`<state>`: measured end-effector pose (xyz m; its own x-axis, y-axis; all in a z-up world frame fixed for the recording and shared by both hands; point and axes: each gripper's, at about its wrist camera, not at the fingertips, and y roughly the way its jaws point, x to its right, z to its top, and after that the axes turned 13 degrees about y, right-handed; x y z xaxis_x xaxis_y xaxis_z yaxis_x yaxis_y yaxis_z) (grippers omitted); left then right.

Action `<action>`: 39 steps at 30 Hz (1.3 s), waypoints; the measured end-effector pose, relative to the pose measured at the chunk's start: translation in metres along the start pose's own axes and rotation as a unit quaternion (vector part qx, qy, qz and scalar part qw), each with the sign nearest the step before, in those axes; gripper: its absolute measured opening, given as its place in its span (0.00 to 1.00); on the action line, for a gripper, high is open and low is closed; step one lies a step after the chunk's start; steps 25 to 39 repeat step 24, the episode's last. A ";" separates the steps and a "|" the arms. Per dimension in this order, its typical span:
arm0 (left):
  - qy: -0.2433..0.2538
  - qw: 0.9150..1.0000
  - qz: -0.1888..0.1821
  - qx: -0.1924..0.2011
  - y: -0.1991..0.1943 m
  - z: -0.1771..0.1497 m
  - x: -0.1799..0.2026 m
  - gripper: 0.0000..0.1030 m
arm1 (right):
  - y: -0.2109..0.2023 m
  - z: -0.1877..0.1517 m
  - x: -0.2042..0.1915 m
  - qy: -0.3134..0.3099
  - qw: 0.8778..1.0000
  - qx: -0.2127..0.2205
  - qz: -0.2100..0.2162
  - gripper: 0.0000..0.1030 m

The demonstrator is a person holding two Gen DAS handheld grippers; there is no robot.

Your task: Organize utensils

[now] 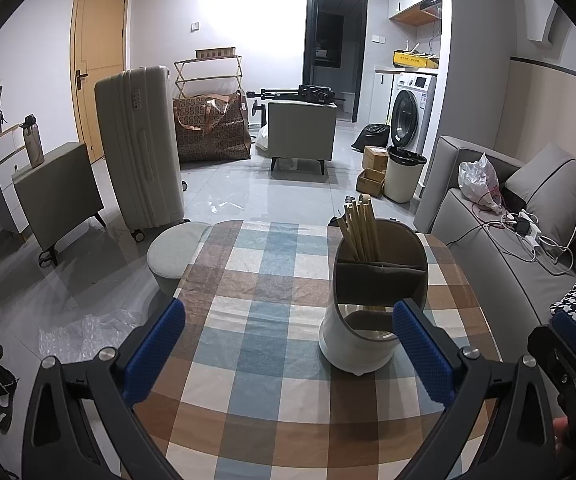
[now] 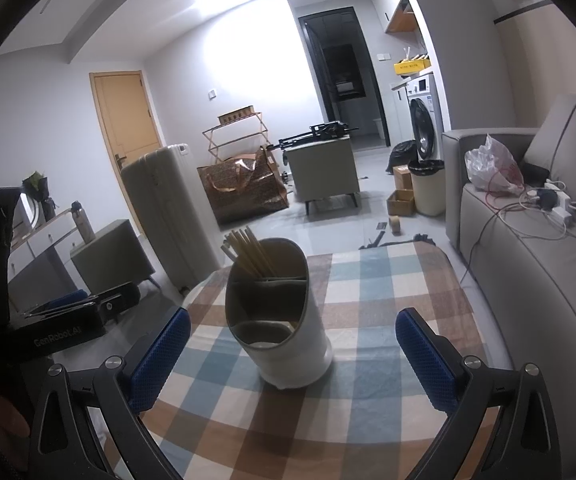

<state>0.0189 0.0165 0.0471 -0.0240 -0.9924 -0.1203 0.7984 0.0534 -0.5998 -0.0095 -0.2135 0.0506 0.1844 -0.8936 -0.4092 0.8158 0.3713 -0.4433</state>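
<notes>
A white and grey utensil holder [image 1: 361,332] stands upright on the checked tablecloth [image 1: 256,320]. Several wooden chopsticks [image 1: 357,232] stand in its rear compartment; the front compartment looks empty. My left gripper [image 1: 288,344] is open and empty, its right fingertip just in front of the holder. In the right wrist view the holder [image 2: 284,320] stands between the open fingers of my right gripper [image 2: 292,344], a little ahead of them, with chopsticks [image 2: 250,254] leaning left. The left gripper body [image 2: 68,320] shows at the left there.
A grey sofa [image 1: 527,248] with cables and a plastic bag runs along the right of the table. A round stool [image 1: 172,252] and a suitcase [image 1: 140,148] stand beyond the table's far left edge. Bubble wrap [image 1: 84,332] lies on the floor at left.
</notes>
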 end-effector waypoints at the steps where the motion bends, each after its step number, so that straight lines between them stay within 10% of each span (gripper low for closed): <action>1: 0.000 1.000 0.001 0.000 0.000 0.000 0.000 0.98 | 0.000 0.000 0.001 0.000 1.000 0.000 0.000 1.00; 39: -0.008 1.000 0.003 -0.008 0.003 0.000 -0.001 0.98 | 0.000 -0.001 -0.001 0.003 1.000 -0.001 -0.002 1.00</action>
